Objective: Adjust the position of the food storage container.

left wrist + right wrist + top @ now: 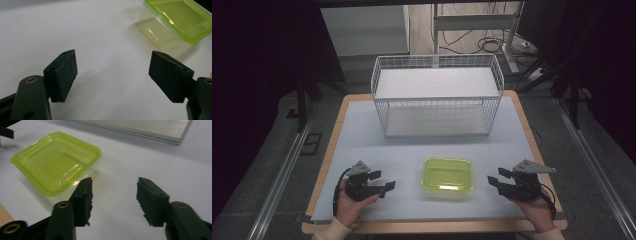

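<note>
A clear plastic box with a lime-green lid sits on the table between my two hands; it lies at the upper right in the left gripper view and at the upper left in the right gripper view. My left gripper rests left of it, jaws wide apart with nothing between them. To the box's right is my right gripper, jaws partly apart and holding nothing. Both point inward toward the box without touching it.
A white wire basket with a pale board in its bottom stands at the back of the table. The board's edge crosses the top of the right gripper view. Bare grey tabletop surrounds the box.
</note>
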The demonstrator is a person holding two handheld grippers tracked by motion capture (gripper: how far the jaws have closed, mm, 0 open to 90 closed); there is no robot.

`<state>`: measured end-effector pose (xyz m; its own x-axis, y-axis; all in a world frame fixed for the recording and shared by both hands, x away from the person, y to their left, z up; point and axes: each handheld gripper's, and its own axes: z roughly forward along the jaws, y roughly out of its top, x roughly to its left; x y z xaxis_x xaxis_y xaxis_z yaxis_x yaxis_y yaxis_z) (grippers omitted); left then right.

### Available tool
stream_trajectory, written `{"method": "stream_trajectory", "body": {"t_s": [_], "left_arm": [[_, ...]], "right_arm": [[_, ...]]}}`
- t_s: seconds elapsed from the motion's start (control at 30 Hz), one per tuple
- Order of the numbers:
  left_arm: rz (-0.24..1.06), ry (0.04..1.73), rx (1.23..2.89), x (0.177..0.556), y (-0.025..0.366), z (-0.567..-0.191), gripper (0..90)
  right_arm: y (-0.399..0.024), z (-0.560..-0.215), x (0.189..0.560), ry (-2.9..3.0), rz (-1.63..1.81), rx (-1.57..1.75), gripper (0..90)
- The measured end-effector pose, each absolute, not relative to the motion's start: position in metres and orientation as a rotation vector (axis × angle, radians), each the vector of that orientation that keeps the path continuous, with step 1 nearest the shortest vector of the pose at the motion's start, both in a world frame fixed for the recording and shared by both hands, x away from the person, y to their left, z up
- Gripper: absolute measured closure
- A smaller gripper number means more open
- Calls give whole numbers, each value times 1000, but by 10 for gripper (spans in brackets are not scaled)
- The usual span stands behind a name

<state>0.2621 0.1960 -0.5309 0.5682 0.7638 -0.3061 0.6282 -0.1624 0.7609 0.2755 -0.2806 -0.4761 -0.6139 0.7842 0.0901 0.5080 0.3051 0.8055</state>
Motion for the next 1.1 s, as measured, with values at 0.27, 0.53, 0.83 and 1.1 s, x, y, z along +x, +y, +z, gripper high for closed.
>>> {"method": "stream_trajectory", "body": {"t_s": [0.27, 0.53, 0.83, 1.1], "left_arm": [[123, 1141, 1843, 263, 194, -529, 221], [-51, 1147, 1755, 270, 185, -519, 226], [-156, 1159, 1721, 278, 177, -514, 244], [-156, 1161, 1730, 280, 176, -515, 246]], "right_arm": [[-269, -472, 273, 2310, 1215, 1110, 506], [-260, -471, 276, 2337, 1221, 1104, 463], [-253, -469, 280, 2353, 1256, 1125, 430], [-241, -467, 277, 2414, 1281, 1073, 451]]}}
